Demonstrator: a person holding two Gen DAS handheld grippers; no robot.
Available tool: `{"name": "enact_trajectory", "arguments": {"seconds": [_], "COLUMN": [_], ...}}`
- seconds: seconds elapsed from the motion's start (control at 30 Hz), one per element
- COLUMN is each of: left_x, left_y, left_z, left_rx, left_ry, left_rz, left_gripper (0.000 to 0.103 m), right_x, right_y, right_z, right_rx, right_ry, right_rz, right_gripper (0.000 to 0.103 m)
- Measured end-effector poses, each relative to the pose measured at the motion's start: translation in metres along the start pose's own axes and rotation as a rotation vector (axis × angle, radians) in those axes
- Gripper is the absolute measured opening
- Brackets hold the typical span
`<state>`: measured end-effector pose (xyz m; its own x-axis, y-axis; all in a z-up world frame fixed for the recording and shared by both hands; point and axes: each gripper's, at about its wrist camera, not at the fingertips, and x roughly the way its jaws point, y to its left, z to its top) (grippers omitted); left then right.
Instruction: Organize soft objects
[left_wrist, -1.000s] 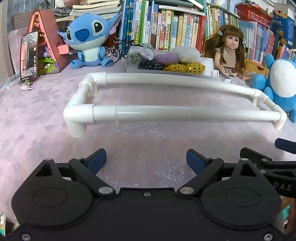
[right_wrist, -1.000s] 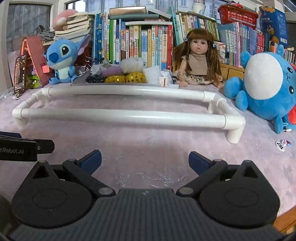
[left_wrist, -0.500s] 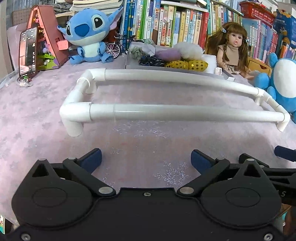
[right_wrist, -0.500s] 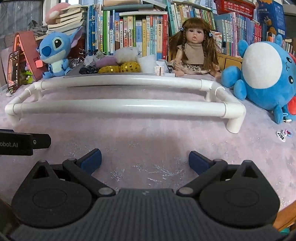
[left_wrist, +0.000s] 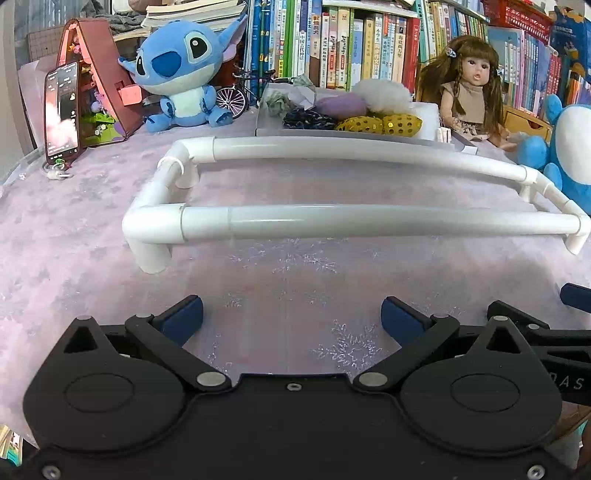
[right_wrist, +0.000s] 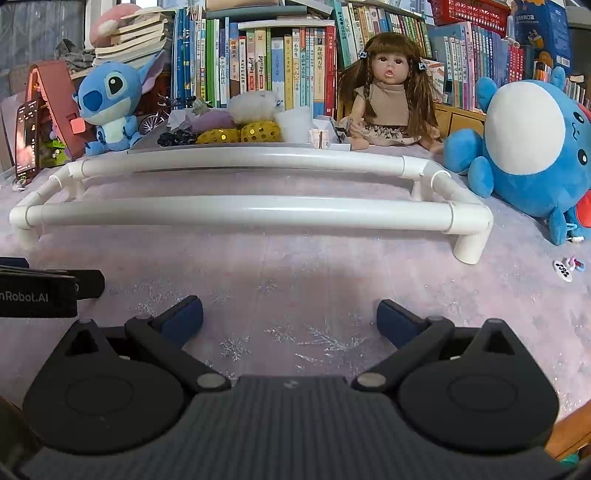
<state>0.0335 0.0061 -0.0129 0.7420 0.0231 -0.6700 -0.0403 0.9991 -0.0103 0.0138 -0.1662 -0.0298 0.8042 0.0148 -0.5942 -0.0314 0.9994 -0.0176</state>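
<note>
Lying in the tray (left_wrist: 266, 130) beyond the pipe frame (left_wrist: 332, 223), the soft things (left_wrist: 376, 123) sit well apart from both released grippers, left (left_wrist: 291, 319) and right (right_wrist: 290, 317).

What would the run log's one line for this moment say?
left gripper: open, empty | right gripper: open, empty | soft items: in tray, untouched | rack: bare

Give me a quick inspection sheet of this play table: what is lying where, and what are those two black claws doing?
Surface: pale purple snowflake cloth, bare near the grippers.
Job's things: soft scrunchie-like items heaped in a grey tray behind the white pipe rack; rack bars carry nothing.
Clutter: Stitch plush, doll, blue round plush, phone, small charm.
Grippers: left gripper and right gripper both open, empty, over the cloth.
Cables: nothing seen.
Surroundings: bookshelves behind.
</note>
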Motion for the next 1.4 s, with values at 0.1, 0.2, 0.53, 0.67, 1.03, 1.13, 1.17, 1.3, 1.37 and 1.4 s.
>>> {"name": "enact_trajectory", "arguments": {"seconds": [0.1,0.2,0.53,0.67,1.03,1.13,1.17,1.3,1.37,1.4], "left_x": [0.0,0.0002,0.0005,0.0005,0.0003,0.0002,0.0002,0.0001,0.0001,0.0001], "left_y": [0.0006,0.0001,0.0,0.0004,0.0001,0.0001,-0.0001,-0.0002,-0.0003,-0.0002], "left_z": [-0.0001,-0.0007,-0.0007,-0.0007,-0.001,-0.0011,-0.0012,-0.0015,-0.0016,-0.0016], "left_rx": [-0.002,-0.001,-0.002,-0.001,0.0,0.001,0.001,0.0,0.0,0.0], "left_ry": [-0.001,-0.004,-0.008,-0.009,-0.01,-0.011,-0.011,-0.011,-0.011,-0.011], "left_rz": [0.003,0.008,0.014,0.015,0.015,0.015,0.015,0.015,0.016,0.015], "left_gripper": [0.103,0.103,0.103,0.103,0.103,0.103,0.103,0.103,0.103,0.103], "right_x": [-0.0001,-0.0002,-0.0004,-0.0003,-0.0004,-0.0003,-0.0002,-0.0003,-0.0003,-0.0003], "right_y": [0.0003,0.0,-0.0003,-0.0001,0.0003,0.0004,0.0006,0.0005,0.0005,0.0005], "right_z": [-0.0001,0.0,0.0002,0.0002,0.0,-0.0001,-0.0001,-0.0002,-0.0003,-0.0002], "right_rx": [0.001,0.0,-0.001,-0.001,0.0,-0.001,0.0,-0.001,-0.001,-0.001], "right_ry": [0.0,0.0,0.0,0.001,-0.001,0.0,0.0,-0.001,-0.001,-0.001], "right_rz": [-0.001,0.0,0.0,0.0,0.0,0.0,0.0,-0.001,0.0,0.0], "right_gripper": [0.103,0.103,0.103,0.103,0.103,0.103,0.103,0.103,0.103,0.103]}}
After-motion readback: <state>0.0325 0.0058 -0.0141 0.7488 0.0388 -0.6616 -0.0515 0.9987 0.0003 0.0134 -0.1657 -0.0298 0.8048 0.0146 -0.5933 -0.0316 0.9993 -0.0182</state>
